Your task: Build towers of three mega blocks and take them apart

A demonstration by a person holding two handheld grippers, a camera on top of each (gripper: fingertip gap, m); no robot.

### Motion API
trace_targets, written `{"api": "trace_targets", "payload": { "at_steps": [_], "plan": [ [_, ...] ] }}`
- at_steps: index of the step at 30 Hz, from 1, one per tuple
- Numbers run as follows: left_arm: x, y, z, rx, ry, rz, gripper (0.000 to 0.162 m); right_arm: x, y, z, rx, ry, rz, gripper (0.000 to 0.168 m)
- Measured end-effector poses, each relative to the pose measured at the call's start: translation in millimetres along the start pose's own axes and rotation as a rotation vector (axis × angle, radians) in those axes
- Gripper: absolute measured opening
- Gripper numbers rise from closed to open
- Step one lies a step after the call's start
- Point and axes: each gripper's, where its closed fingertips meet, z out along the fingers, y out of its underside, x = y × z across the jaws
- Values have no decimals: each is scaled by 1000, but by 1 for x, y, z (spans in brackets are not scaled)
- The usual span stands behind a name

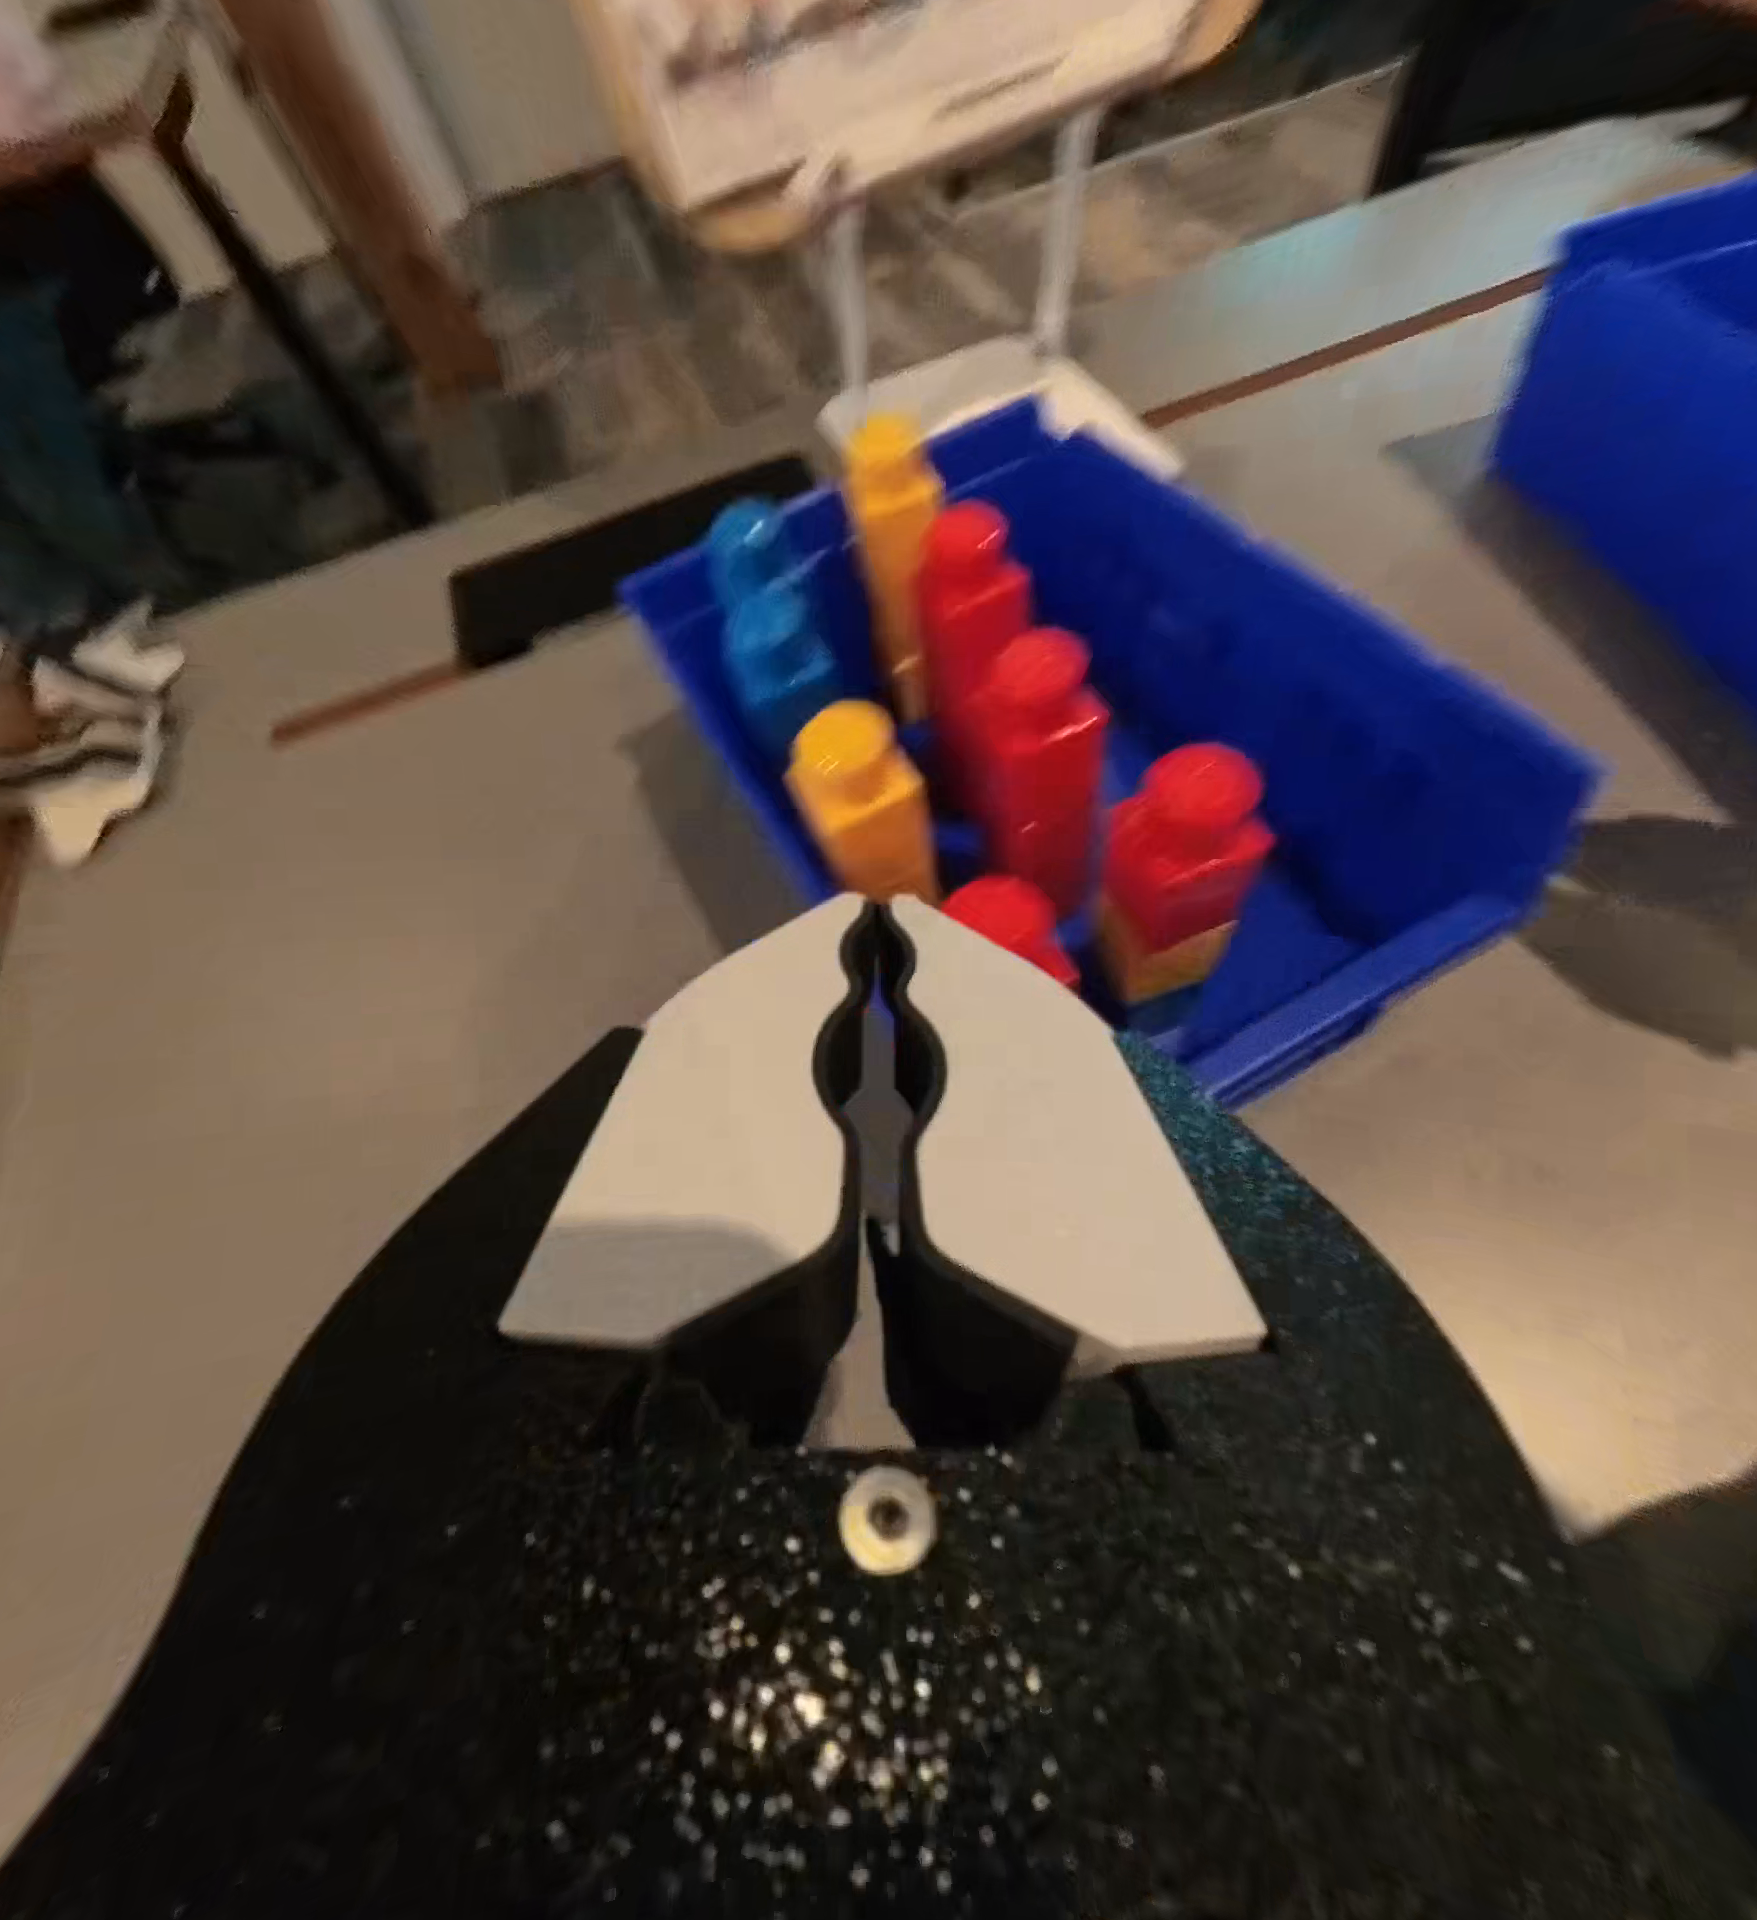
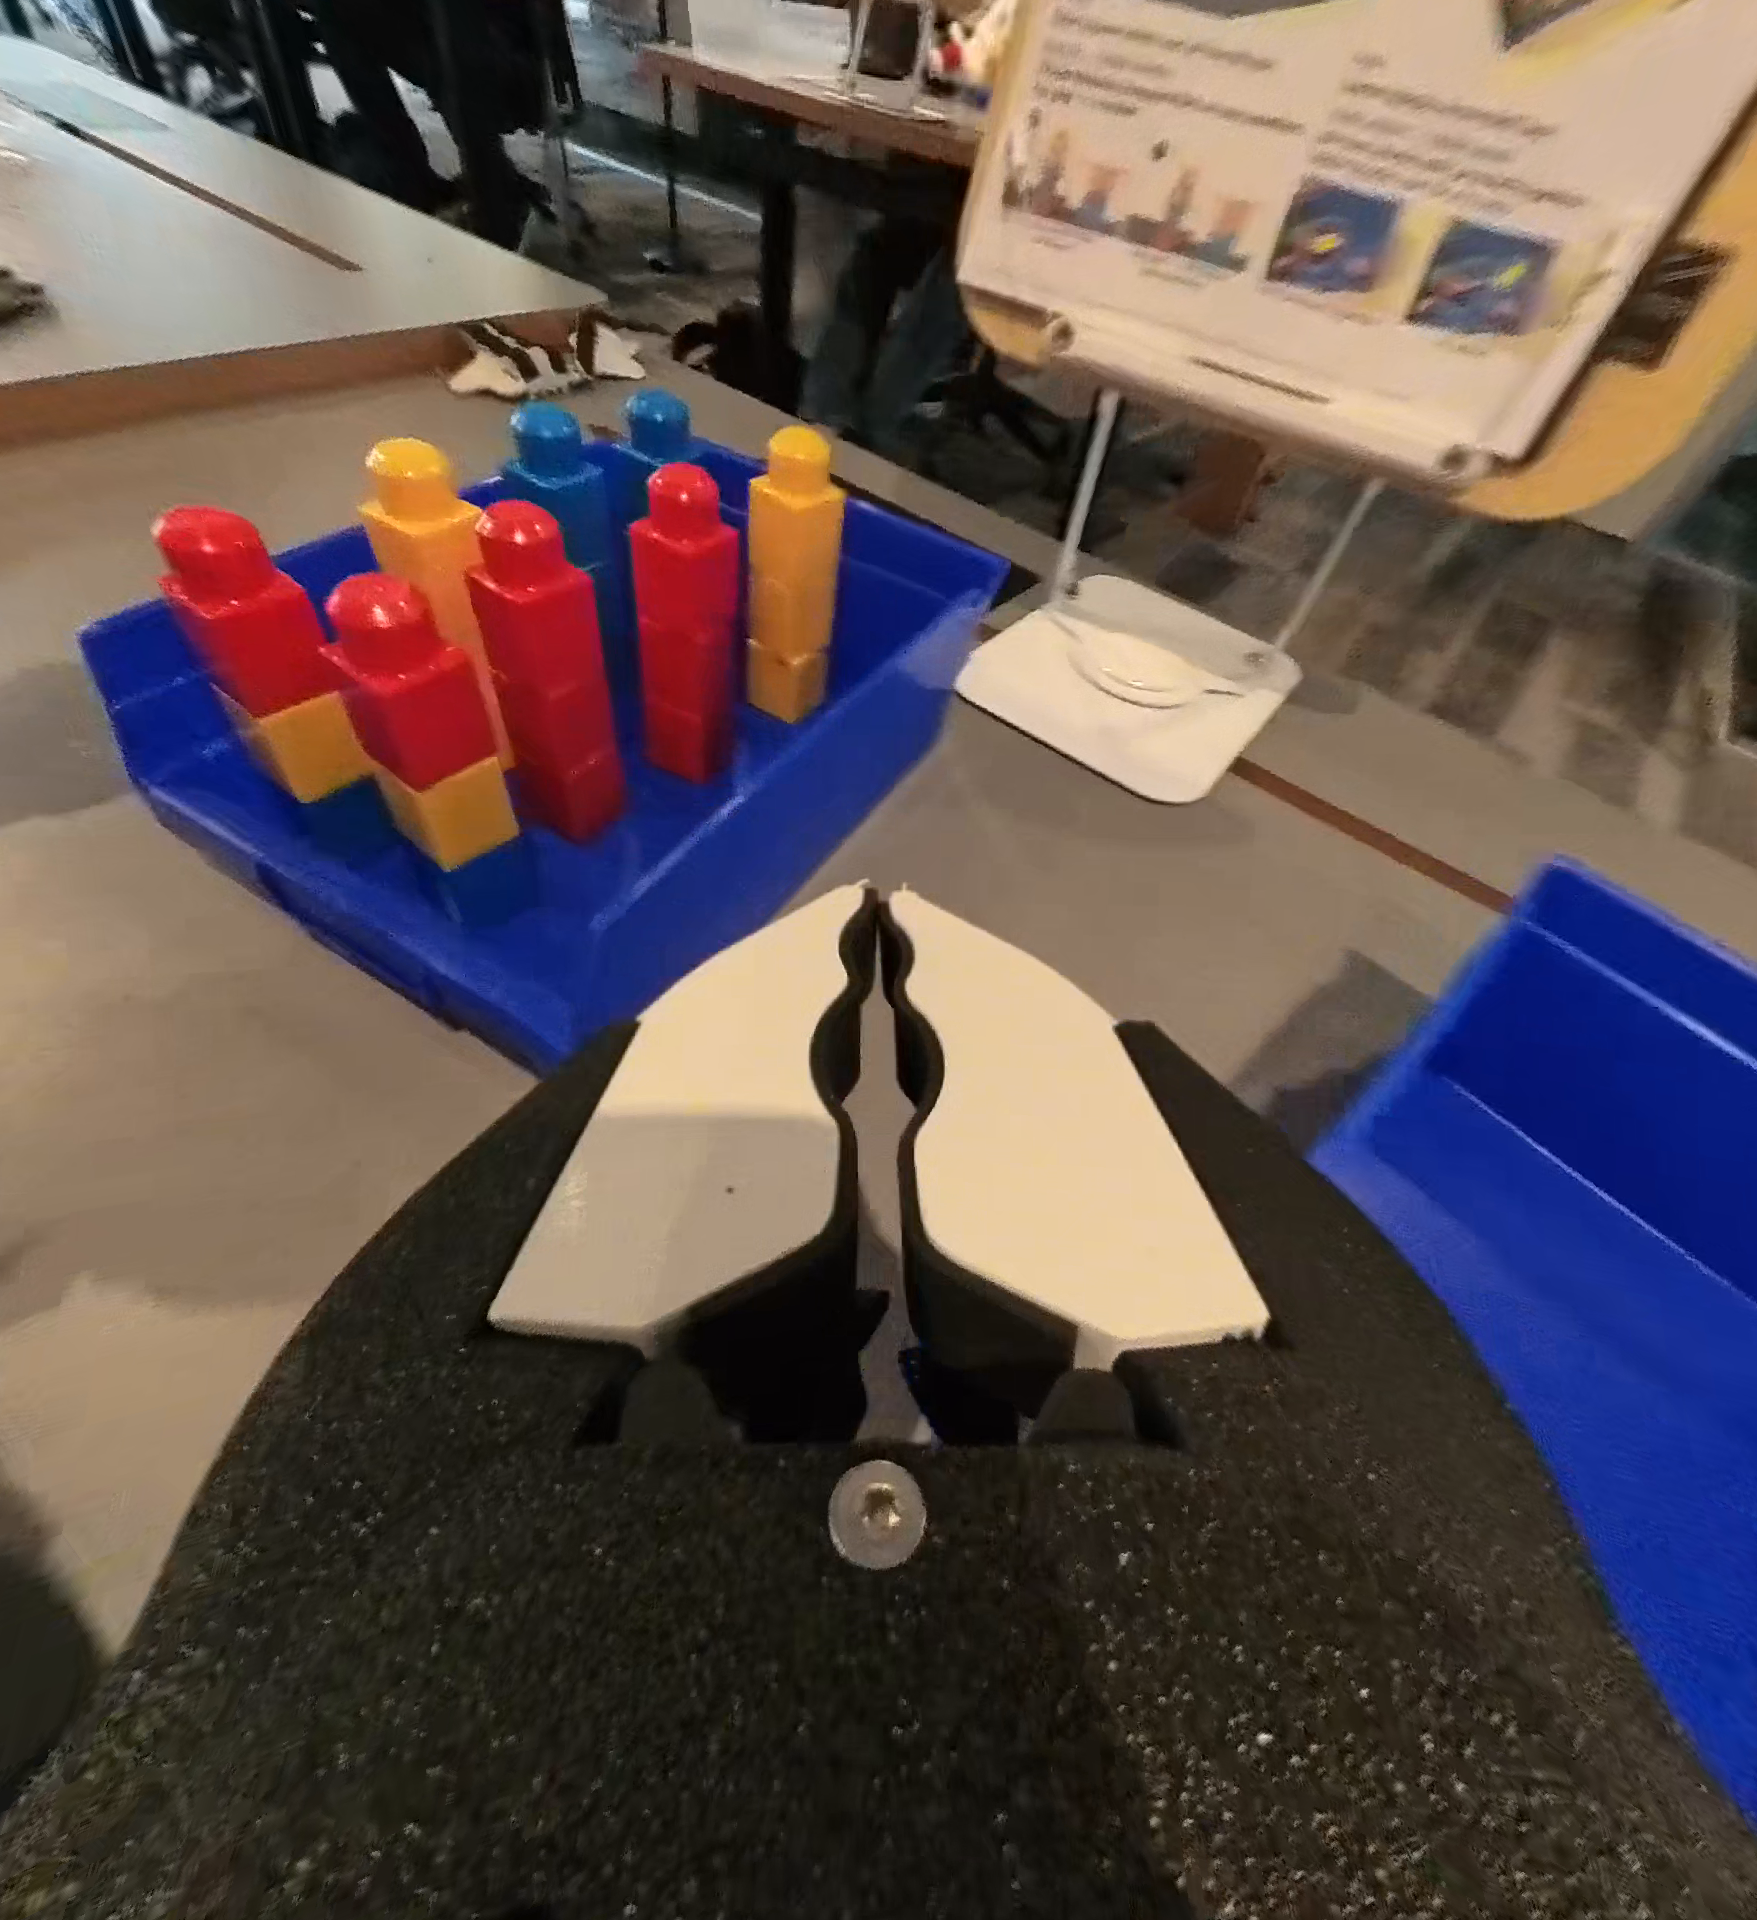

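Note:
A blue bin (image 2: 708, 904) on the grey table holds several upright towers of mega blocks. In the right wrist view I see red towers (image 2: 552, 675), yellow towers (image 2: 796, 582), blue towers (image 2: 552, 478) and mixed red-yellow-blue towers (image 2: 417, 717). My right gripper (image 2: 879, 891) is shut and empty, just in front of the bin's near right wall. In the left wrist view the same bin (image 1: 1373, 810) shows with red (image 1: 1035, 748), yellow (image 1: 858, 800) and blue (image 1: 770, 644) towers. My left gripper (image 1: 876, 906) is shut and empty, at the bin's near corner.
A second blue bin (image 2: 1622, 1226) stands at the right and also shows in the left wrist view (image 1: 1684, 436). A poster stand with a white base (image 2: 1123, 686) stands behind the bin. A crumpled cloth (image 1: 95, 727) lies far left. Another table (image 2: 178, 270) adjoins at back left.

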Motion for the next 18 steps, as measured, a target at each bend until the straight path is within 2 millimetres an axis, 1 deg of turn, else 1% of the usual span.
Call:
{"api": "trace_targets", "payload": {
  "at_steps": [2,4,6,7,8,10,11,13,15,18],
  "plan": [
    [-26,29,7,-33,-34,-51,0,-7,14,38,-21,-16,23,0],
    [-38,56,23,-81,-15,-84,0,-10,28,70,-36,-45,71,0],
    [-41,81,41,-145,25,-95,0,-15,42,97,-57,-103,120,0],
    [-42,90,49,-170,39,-97,0,-15,50,107,-76,-104,148,0],
    [-42,96,57,-182,49,-93,0,-15,58,115,-98,-101,175,0],
    [-41,108,69,-229,71,-69,0,-14,65,125,-98,-73,209,0],
    [-43,112,74,-246,74,-49,0,-13,66,129,-84,-56,215,0],
    [-43,113,83,-242,104,-31,0,-13,68,139,-71,-48,213,0],
    [-47,108,92,-220,119,-25,0,-14,66,149,-61,-61,215,0],
    [-51,97,106,-188,155,-17,0,-18,57,158,-27,-96,211,0]
  ]
}}
